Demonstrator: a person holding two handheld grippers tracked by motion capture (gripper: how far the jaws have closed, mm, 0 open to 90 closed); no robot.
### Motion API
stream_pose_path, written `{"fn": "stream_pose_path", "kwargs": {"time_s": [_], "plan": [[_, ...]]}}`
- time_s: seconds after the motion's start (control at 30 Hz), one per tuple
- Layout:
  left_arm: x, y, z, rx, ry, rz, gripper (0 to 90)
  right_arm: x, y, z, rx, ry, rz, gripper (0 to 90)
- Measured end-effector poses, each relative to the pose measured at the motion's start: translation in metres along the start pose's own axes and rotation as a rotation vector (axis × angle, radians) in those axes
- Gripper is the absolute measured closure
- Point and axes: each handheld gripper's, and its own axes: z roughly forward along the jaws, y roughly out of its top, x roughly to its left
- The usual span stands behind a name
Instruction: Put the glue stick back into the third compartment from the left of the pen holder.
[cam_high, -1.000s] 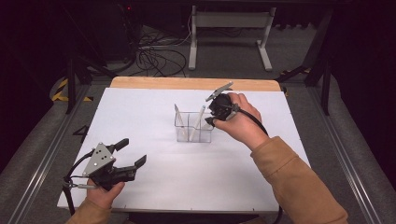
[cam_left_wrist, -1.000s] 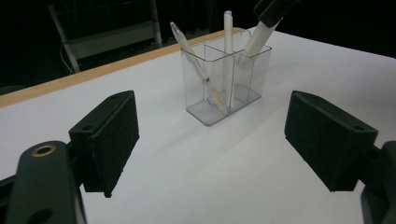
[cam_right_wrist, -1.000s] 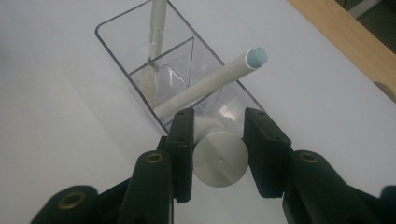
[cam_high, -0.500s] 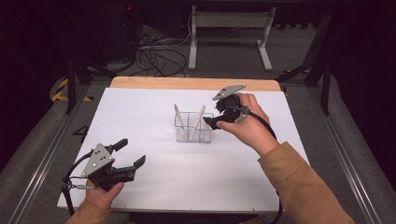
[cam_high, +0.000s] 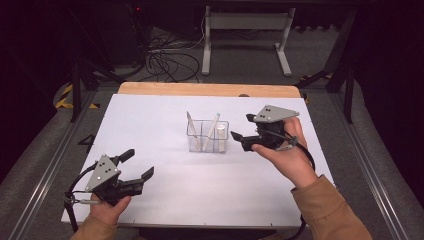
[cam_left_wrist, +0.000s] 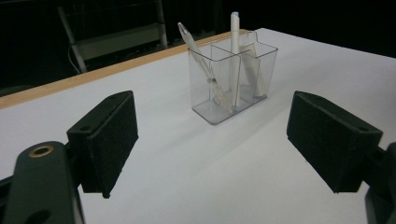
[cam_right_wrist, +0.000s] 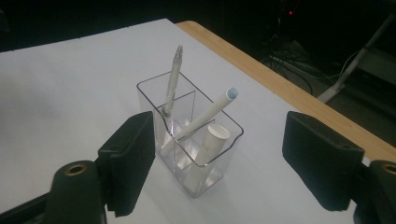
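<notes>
Two black grippers, our left gripper (cam_high: 134, 165) and right gripper (cam_high: 242, 127), are wide open, holding nothing. We could tip the clear plastic pen holder (cam_high: 208, 136) if we bump it.

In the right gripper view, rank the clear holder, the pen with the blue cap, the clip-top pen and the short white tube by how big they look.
1. clear holder
2. blue-capped pen and clip-top pen: similar, unranked
3. short white tube
</notes>
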Motion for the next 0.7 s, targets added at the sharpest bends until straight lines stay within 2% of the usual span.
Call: {"fn": "stream_pose_path", "kwargs": {"time_s": [0.3, 0.53, 0.7], "plan": [[0.001, -0.001, -0.001, -0.003, 0.002, 0.007, 17.4, 0.001, -0.024, -0.023, -0.081, 0.021, -0.007, 24.9], [0.002, -0.002, -0.003, -0.01, 0.003, -0.002, 17.0, -0.001, -0.044, -0.031, -0.111, 0.035, 0.003, 24.7], [0.001, -0.003, -0.003, -0.008, 0.006, -0.002, 16.7, -0.003, -0.061, -0.036, -0.16, 0.051, 0.004, 24.7]]}}
